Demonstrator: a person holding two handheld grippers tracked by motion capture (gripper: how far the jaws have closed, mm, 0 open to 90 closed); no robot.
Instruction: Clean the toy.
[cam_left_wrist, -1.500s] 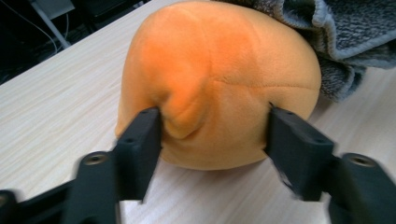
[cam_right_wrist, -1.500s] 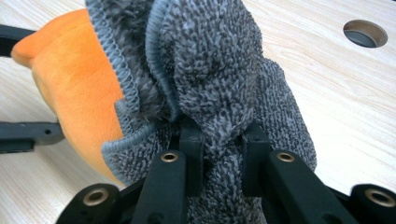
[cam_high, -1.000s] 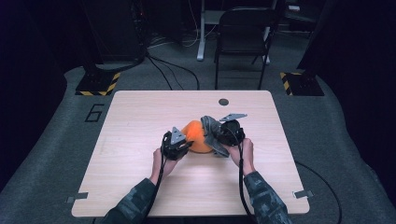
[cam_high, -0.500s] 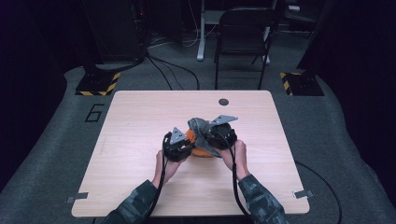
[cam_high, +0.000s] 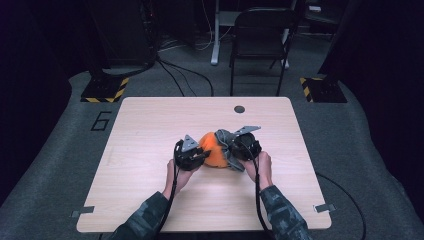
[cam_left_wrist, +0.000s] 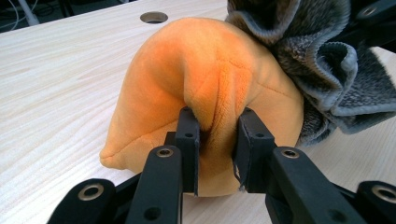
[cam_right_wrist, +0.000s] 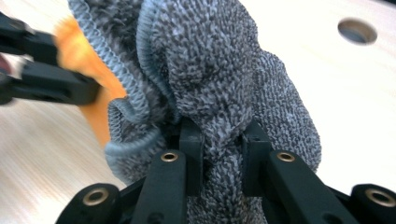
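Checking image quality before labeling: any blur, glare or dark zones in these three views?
High view: table evenly lit, surroundings very dark, soft overall. Left gripper view: orange plush sharp and glare-free in the left gripper; grey sock slightly soft. Right gripper view: the sock in the right gripper is sharp, but the orange plush, the other gripper and the table hole are blurred.

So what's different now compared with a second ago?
The right tool, shut on the grey knit cover, has drawn it off most of the orange plush toward the right side of the table. The left tool still pinches the plush in the same spot.
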